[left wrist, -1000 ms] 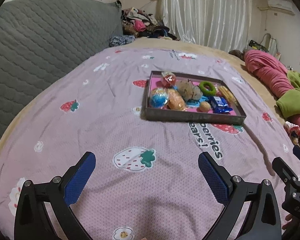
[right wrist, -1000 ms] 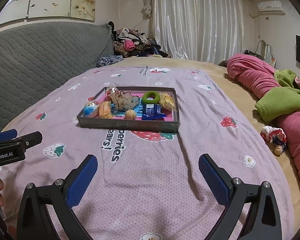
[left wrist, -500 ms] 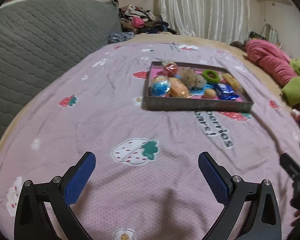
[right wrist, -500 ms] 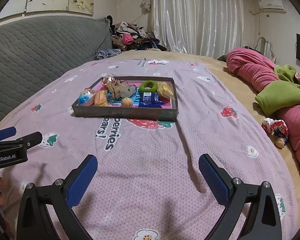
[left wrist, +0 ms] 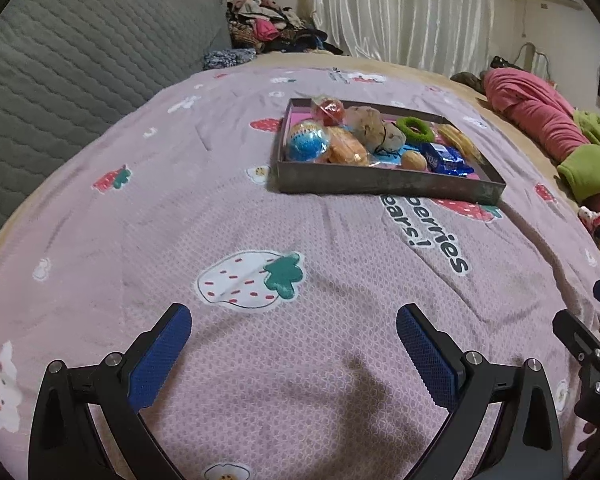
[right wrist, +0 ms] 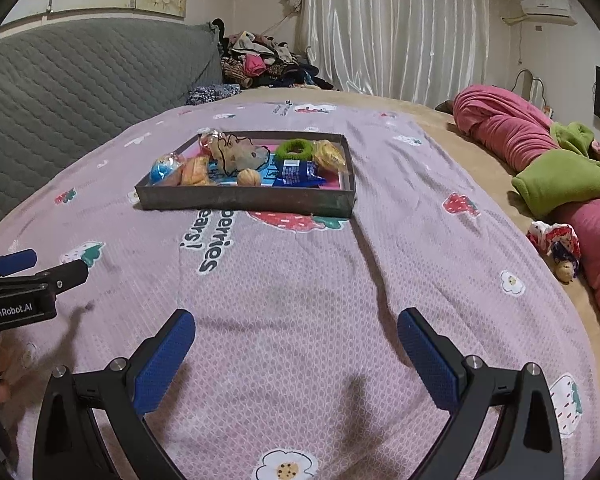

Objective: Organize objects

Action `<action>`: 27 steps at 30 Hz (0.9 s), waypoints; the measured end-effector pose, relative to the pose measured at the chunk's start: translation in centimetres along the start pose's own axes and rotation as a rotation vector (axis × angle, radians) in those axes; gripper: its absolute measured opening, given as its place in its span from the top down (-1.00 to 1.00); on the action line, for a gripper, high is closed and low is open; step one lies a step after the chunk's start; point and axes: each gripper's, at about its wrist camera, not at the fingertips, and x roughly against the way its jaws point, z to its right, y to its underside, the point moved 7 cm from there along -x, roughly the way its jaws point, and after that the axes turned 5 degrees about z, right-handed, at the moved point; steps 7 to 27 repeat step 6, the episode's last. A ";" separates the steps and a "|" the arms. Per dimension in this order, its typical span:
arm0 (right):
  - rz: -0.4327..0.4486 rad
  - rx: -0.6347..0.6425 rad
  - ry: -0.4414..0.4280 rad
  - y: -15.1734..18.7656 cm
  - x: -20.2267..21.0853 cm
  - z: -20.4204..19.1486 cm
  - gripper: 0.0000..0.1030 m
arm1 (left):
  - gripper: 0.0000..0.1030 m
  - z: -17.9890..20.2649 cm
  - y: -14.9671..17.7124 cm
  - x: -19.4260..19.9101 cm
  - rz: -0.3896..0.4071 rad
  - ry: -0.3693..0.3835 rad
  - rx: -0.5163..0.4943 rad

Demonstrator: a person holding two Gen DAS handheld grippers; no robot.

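Both grippers, the left gripper [left wrist: 294,344] and right gripper [right wrist: 296,344], hover spread wide and empty above the pink strawberry-print bedspread [right wrist: 300,280], with the shallow grey rectangular tray [right wrist: 244,199] of toys lying broadside well ahead (seemingly nearer the right gripper's centreline).

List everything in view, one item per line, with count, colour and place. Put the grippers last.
tray: one, dark grey, middle of the bedspread
ring: one, green, back of tray
ball: one, blue, tray's left end
blue packet: one, tray front right
walnut: one, tan, tray front
bedspread: one, lilac with strawberry print, over the bed
headboard: one, grey quilted, left
blankets: pink and green, right edge
doll: one, small, right of bedspread
curtain: white, back wall
clothes pile: mixed colours, far corner
left gripper: black, blue pads, open, empty
right gripper: same, open, empty
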 end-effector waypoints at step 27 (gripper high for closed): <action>-0.020 -0.004 0.000 0.7 -0.6 0.3 -0.98 | -0.98 -0.3 0.7 -1.0 -0.011 -0.015 0.003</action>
